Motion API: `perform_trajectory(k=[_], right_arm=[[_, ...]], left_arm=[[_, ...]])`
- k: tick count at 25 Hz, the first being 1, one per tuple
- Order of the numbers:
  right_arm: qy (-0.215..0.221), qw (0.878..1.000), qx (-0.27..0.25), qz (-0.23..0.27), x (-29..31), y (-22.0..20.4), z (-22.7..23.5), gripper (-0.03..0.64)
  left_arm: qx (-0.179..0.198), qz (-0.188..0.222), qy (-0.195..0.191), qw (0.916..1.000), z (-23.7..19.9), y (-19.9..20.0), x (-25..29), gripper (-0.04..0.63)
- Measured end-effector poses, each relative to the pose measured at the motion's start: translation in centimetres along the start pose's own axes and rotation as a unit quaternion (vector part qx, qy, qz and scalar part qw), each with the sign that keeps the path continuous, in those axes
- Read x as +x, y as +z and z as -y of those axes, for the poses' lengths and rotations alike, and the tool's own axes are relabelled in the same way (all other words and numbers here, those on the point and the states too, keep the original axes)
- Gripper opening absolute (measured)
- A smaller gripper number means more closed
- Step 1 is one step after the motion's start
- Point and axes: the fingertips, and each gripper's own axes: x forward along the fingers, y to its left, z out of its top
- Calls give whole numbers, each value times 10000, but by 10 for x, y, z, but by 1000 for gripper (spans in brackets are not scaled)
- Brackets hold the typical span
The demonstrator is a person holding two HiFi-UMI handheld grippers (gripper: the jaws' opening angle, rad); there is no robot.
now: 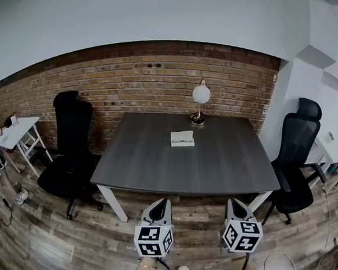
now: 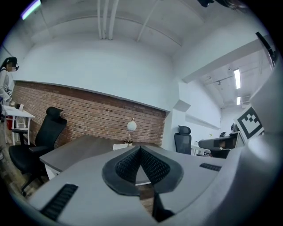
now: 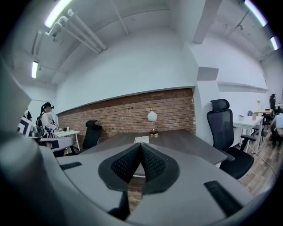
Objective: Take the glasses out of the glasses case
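Note:
A flat white glasses case [image 1: 182,138] lies on the far middle of the dark grey table [image 1: 159,161], with what looks like thin-framed glasses on top of it. It shows small and far in the left gripper view [image 2: 120,147] and the right gripper view [image 3: 142,139]. Both grippers hang in front of the table's near edge, well short of the case. My left gripper [image 1: 161,203] is shut and holds nothing; its pads meet at the tip [image 2: 140,148]. My right gripper [image 1: 232,202] is shut too, with nothing between its pads [image 3: 141,144].
A white globe lamp [image 1: 200,97] stands just behind the case, before a brick wall. One black office chair [image 1: 73,145] sits at the table's left, another [image 1: 298,144] at its right. A white side table [image 1: 17,132] and a person [image 3: 46,121] are at far left.

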Motion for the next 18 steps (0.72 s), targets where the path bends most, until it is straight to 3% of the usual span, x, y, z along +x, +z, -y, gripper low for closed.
perform_trajectory(k=[7, 18], right_arm=[[66, 9999, 106, -82, 42, 10, 31, 32], [387, 9990, 64, -207, 107, 16, 43, 32]], left_arm=[[59, -38, 89, 9999, 1, 8, 46, 17], [110, 24, 405, 9991, -19, 14, 101, 17]])
